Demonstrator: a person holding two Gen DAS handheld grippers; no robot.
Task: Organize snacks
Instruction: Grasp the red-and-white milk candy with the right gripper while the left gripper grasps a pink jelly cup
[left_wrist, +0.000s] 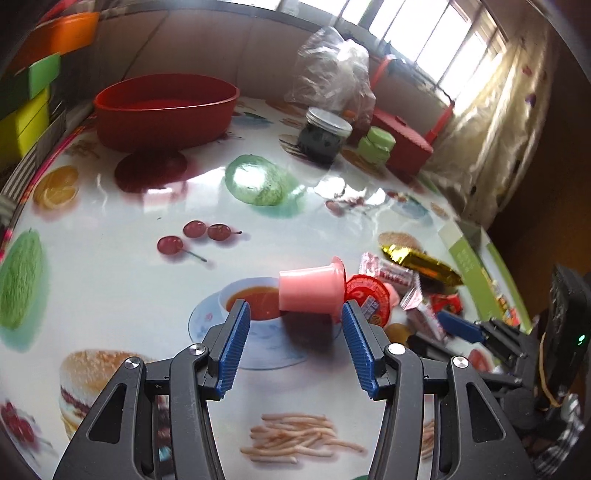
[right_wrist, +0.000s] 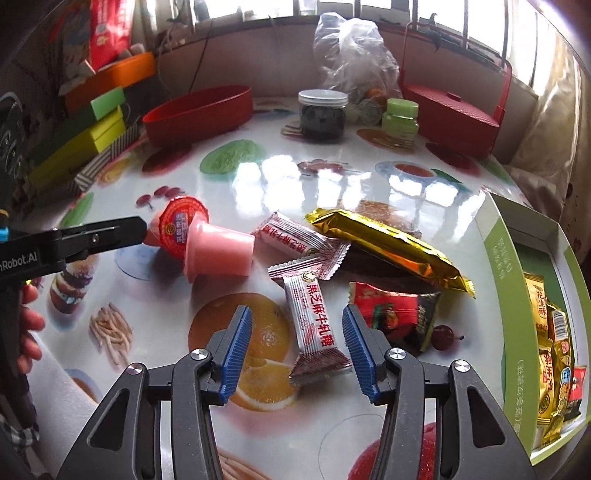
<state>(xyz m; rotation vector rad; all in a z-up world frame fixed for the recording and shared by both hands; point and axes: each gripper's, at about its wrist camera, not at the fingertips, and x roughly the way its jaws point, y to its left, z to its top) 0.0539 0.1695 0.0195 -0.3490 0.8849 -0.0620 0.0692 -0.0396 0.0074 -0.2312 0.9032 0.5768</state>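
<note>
A: The table (right_wrist: 332, 177) fills both frames; a green box (right_wrist: 502, 258) of snacks sits at right edge of the right view.

B: And the tongs?

A: Both stand apart, clamped on nothing. The right gripper (right_wrist: 297, 332) straddles a silver candy (right_wrist: 314, 325), its long axis running up-frame between the jaws. The left gripper (left_wrist: 295, 325) sits just below a tipped pink cup (left_wrist: 310, 291), lying crosswise, not touching.

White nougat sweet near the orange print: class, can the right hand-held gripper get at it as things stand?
Probably yes. The right hand-held gripper stands open astride the white nougat sweet, with nothing lying over it.
</note>
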